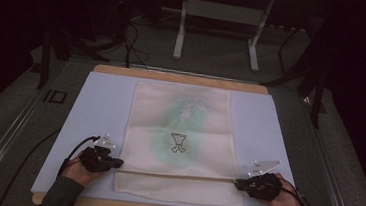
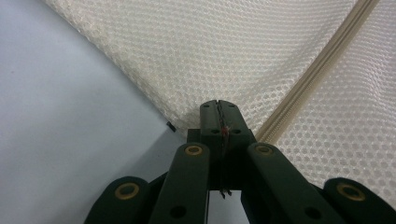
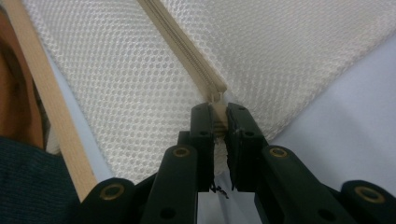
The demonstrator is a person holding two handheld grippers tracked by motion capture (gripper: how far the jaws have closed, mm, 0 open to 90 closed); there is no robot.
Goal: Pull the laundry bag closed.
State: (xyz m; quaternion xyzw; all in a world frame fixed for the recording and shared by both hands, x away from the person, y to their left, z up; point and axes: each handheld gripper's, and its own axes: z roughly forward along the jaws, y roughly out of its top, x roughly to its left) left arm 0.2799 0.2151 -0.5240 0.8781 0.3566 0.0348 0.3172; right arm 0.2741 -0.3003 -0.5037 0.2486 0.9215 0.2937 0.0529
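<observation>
Dim room around the counter (image 1: 69, 123): your left hand-held gripper (image 2: 219, 109) and right hand-held gripper (image 3: 219, 116) each pinch the mesh bag (image 1: 181, 133) ahead at its zipper (image 3: 180, 39) ends; pull it open next, I judge.

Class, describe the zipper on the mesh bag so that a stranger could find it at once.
On the pale blue mat lies a cream mesh bag with a green item showing through it. Near its closest edge a cream zipper runs straight across, from the left gripper to the right gripper: the bag's only raised line.
</observation>
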